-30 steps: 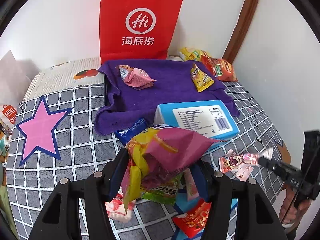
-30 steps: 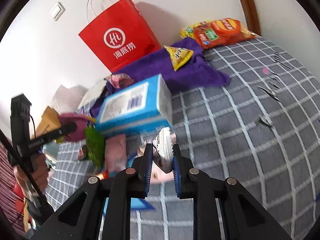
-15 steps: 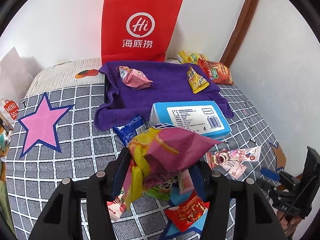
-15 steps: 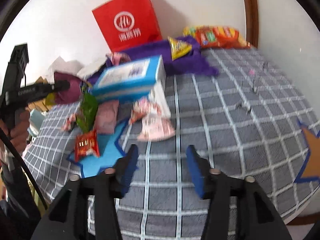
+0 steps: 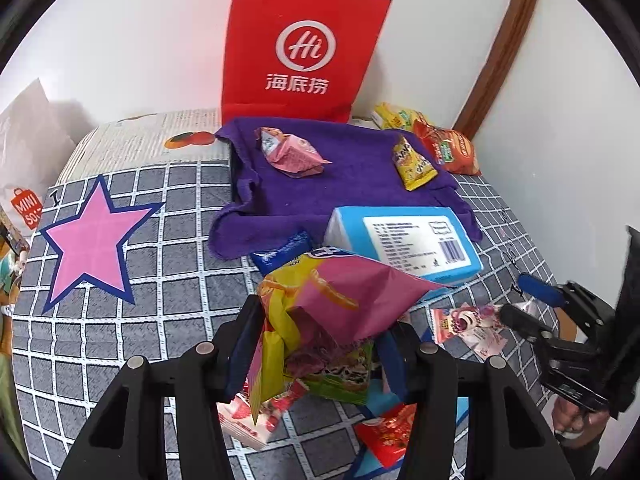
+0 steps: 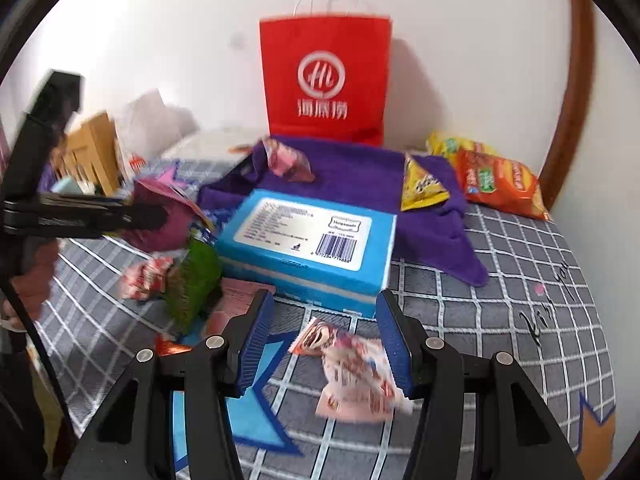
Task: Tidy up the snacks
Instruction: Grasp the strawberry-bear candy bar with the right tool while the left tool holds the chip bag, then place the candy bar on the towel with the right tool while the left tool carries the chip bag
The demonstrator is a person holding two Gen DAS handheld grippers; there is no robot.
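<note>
From my left wrist view, the left gripper (image 5: 320,344) has its jaws clenched on a crumpled pink-and-yellow snack bag (image 5: 340,300), lifted above a loose heap of packets by the blue box (image 5: 404,244), while a pink packet (image 5: 292,152) and a yellow packet (image 5: 412,164) already lie on the purple towel (image 5: 352,188). From the right wrist view, the right gripper (image 6: 324,344) is released, jaws apart over a small pink-and-white wrapper (image 6: 352,368) lying free on the checked table (image 6: 500,280); I judge the sorting well short of half done
</note>
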